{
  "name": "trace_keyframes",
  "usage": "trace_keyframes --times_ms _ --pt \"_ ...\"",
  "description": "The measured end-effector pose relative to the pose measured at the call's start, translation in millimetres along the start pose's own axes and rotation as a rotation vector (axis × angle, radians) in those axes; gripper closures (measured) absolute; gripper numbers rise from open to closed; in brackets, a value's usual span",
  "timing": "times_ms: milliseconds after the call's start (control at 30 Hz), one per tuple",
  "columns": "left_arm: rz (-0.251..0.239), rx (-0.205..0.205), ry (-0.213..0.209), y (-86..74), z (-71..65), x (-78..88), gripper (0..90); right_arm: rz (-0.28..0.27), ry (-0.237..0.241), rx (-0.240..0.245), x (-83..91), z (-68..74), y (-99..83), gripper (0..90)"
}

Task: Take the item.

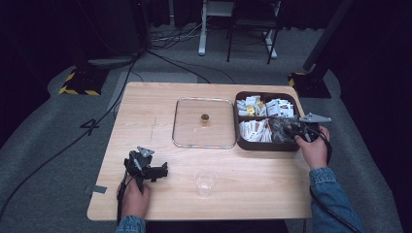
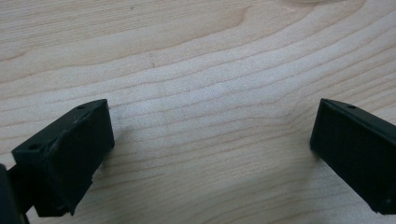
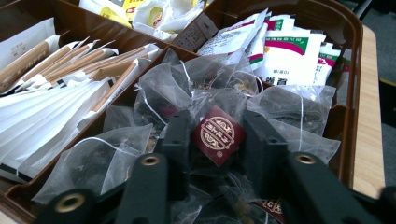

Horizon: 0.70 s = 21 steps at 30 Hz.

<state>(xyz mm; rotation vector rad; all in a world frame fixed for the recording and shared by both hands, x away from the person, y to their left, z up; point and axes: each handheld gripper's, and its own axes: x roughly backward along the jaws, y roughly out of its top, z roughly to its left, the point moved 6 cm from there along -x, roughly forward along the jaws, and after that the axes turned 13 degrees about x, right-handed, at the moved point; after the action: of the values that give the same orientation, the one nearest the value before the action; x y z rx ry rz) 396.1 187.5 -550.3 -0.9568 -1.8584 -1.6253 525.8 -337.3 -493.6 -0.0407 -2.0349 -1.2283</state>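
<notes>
Right gripper view: the right gripper [image 3: 217,140] sits low in the box [image 3: 348,60], in the compartment of mesh tea bags [image 3: 187,88], its jaws clamped on one bag's dark red tag [image 3: 218,134], likely because the tag is the easiest part to lift a bag by. Paper packets [image 3: 56,93] fill the neighbouring compartments. The lid [image 1: 204,123] lies beside the box, leaving it open. An empty cup [image 1: 205,182] stands near the front edge, probably awaiting the bag. The left gripper [image 2: 210,154] rests over bare table [image 2: 201,56], jaws spread, holding nothing.
</notes>
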Motion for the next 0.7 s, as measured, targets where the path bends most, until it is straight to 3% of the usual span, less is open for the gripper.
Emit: trace_keyframes --times_ms 33,267,700 --pt "0.0 -0.001 0.002 0.1 0.2 0.0 0.0 -0.001 -0.007 0.015 1.8 0.3 1.3 71.4" --pt "0.0 -0.001 0.001 0.1 0.2 0.0 0.0 -0.018 -0.017 0.011 8.7 0.6 5.2 73.5" --pt "-0.001 0.002 0.001 0.3 -0.1 -0.3 0.0 -0.146 0.023 -0.048 37.6 3.8 26.0 73.8"
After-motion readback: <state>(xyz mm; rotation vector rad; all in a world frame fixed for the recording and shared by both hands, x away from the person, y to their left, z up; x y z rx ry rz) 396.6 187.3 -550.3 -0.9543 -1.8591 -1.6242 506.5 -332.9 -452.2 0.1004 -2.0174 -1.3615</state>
